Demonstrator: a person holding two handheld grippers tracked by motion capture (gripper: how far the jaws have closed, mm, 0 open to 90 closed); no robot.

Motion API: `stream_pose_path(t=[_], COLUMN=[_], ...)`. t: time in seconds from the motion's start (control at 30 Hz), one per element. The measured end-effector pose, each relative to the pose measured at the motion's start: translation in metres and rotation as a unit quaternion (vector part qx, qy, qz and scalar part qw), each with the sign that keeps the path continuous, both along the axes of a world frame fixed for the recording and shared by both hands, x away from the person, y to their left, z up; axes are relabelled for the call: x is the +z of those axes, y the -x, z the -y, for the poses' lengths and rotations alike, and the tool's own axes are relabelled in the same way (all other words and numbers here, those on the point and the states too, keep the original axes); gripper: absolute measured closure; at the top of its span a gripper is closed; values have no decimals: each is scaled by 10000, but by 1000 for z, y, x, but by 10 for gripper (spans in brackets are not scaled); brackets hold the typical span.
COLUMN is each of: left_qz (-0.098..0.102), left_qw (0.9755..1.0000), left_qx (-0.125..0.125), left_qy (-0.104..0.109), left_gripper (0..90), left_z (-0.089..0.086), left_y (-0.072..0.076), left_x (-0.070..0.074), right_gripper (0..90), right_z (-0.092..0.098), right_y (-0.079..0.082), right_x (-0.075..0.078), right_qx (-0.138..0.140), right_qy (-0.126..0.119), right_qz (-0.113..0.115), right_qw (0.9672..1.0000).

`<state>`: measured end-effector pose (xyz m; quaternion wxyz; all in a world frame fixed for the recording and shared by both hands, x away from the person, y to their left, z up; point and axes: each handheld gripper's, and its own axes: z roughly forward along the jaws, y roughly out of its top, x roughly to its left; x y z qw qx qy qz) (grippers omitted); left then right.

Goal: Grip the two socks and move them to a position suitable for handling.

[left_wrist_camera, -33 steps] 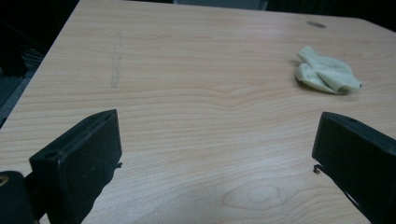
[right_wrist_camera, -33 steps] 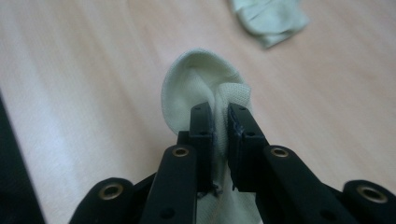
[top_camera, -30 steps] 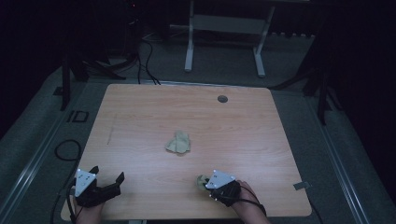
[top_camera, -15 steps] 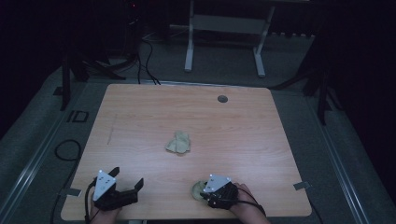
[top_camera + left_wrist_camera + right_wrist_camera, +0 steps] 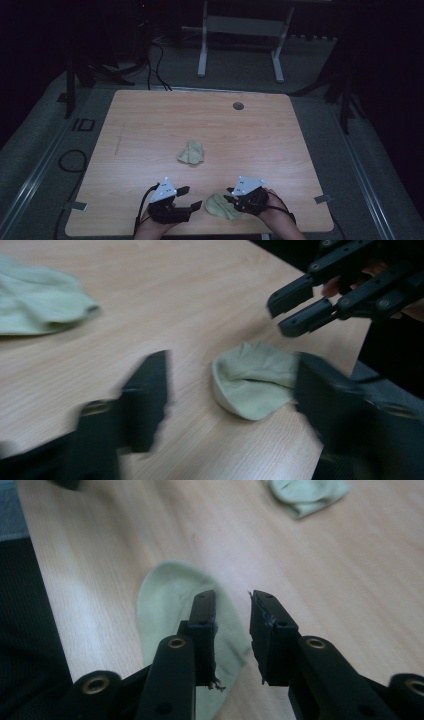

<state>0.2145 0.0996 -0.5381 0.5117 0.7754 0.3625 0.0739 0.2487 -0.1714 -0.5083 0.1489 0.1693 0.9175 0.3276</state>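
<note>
High view: we see 2 pale green cloths on the wooden surface (image 5: 150,130). The near cloth (image 5: 222,205) lies close to the front edge, between our 2 tools. The far cloth (image 5: 191,152) sits bunched near the middle of the surface, well apart from both. Our left hand-held gripper (image 5: 192,197) is just left of the near cloth, its jaws apart and pointing toward it. Our right hand-held gripper (image 5: 231,196) is at the cloth's right edge. A small dark round hole (image 5: 238,106) marks the surface near the far edge.

Left gripper view: the left hand-held gripper (image 5: 227,390) has its 2 jaws spread, blurred, and they have just been closing. The near cloth (image 5: 252,380) lies flat between them; the right jaw is at the cloth's edge, and we cannot tell whether it touches. The pads do not press on it. Beyond the cloth the right hand-held gripper (image 5: 285,310) hangs above it, jaws a narrow gap apart. The far cloth (image 5: 37,302) shows at the upper left.

Right gripper view: the right hand-held gripper (image 5: 232,600) has just been closing; its jaws stand close with a clear gap, nothing between them. The near cloth (image 5: 170,605) lies below the left jaw. The far cloth (image 5: 307,492) lies at the top.
</note>
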Motion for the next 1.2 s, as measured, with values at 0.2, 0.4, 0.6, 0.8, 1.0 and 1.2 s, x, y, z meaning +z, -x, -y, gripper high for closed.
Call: stream_pose_path(t=[0.2,0.4,0.6,0.8,1.0,1.2], left_qz=[-492,-683,-830,-793,-687,-580], left_qw=[9980,9948,9922,9925,9951,9964], left_qx=[-183,-362,-427,-353,-52,231], left_qy=[-356,-669,-822,-859,-715,-566], left_gripper=[463,570,748,887,889,889], left_z=[22,34,42,43,35,22], left_y=[-20,-31,-36,-36,-31,-23], left_x=[-20,-28,-33,-32,-23,-11], right_gripper=[680,682,788,846,850,850], right_z=[-7,-10,-8,-8,10,32], right_y=[-6,-14,-16,-11,-4,2], right_x=[-22,-36,-39,-34,1,21], right_qx=[108,111,139,90,-214,-643], right_qy=[223,380,281,275,-243,-548], right_qz=[-302,-523,-772,-615,-245,-17], right_qw=[9992,9978,9965,9977,9992,9964])
